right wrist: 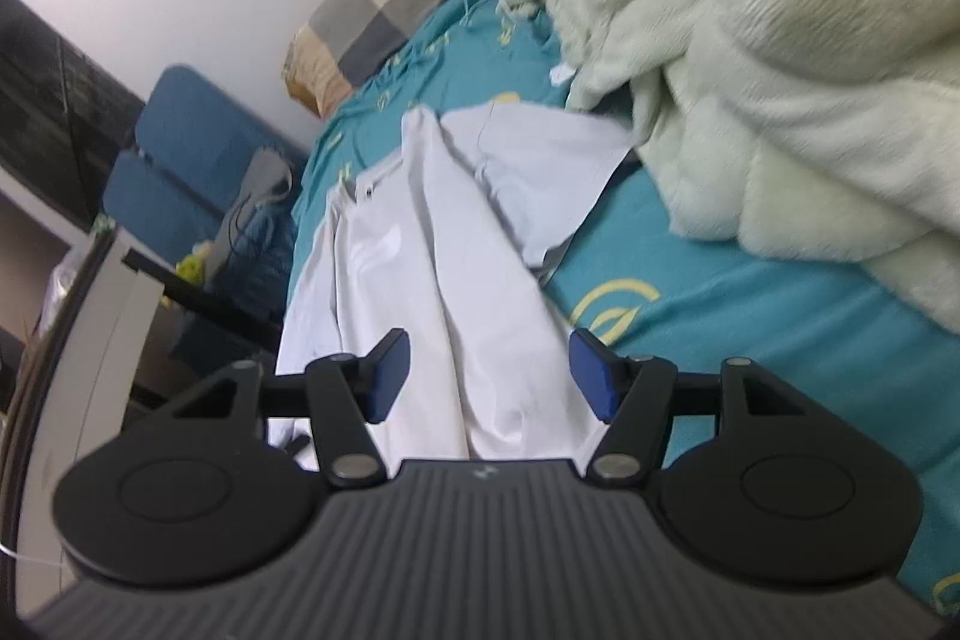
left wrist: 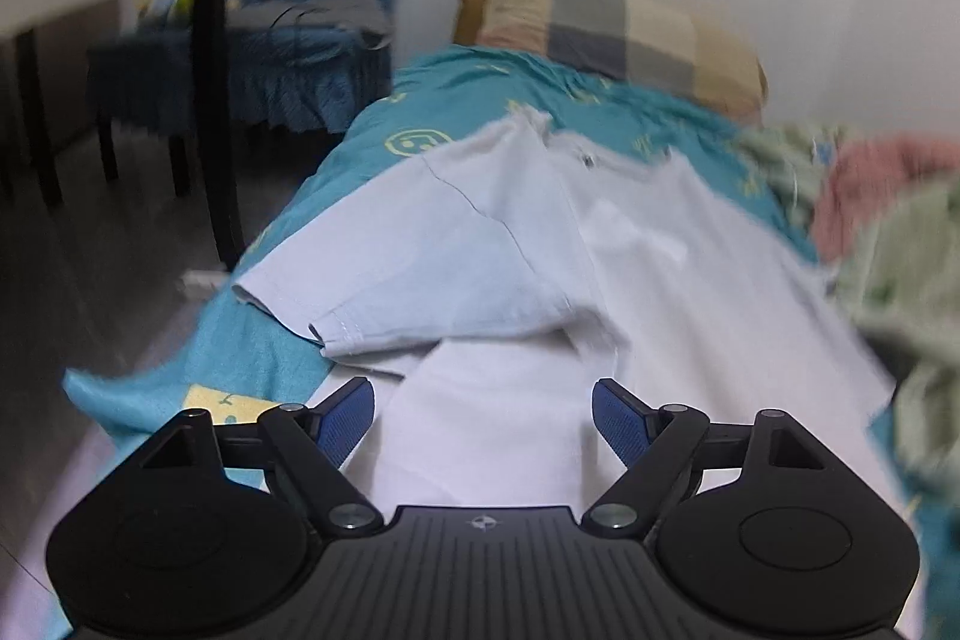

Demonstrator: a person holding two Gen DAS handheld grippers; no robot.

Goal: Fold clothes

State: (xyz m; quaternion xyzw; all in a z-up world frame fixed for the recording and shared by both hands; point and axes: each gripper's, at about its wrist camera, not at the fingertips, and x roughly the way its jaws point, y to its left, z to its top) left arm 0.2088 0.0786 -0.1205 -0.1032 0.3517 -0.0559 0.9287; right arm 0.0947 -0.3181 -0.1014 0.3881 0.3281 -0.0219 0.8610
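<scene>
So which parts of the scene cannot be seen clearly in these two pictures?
- White shirt hem: left wrist view, hidden behind the open left hand-held gripper.
- Pink cloth: left wrist view, blurred at the right edge.
- Items on blue chair: right wrist view, too small and blurred.

Your white T-shirt (left wrist: 630, 244) lies flat on the teal bed (left wrist: 456, 88), one short sleeve (left wrist: 420, 256) folded inward across its body.

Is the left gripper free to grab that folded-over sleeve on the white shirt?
Probably yes. The left gripper has its jaws open and empty, over the white shirt, and the sleeve lies straight ahead on top with nothing covering it.
</scene>
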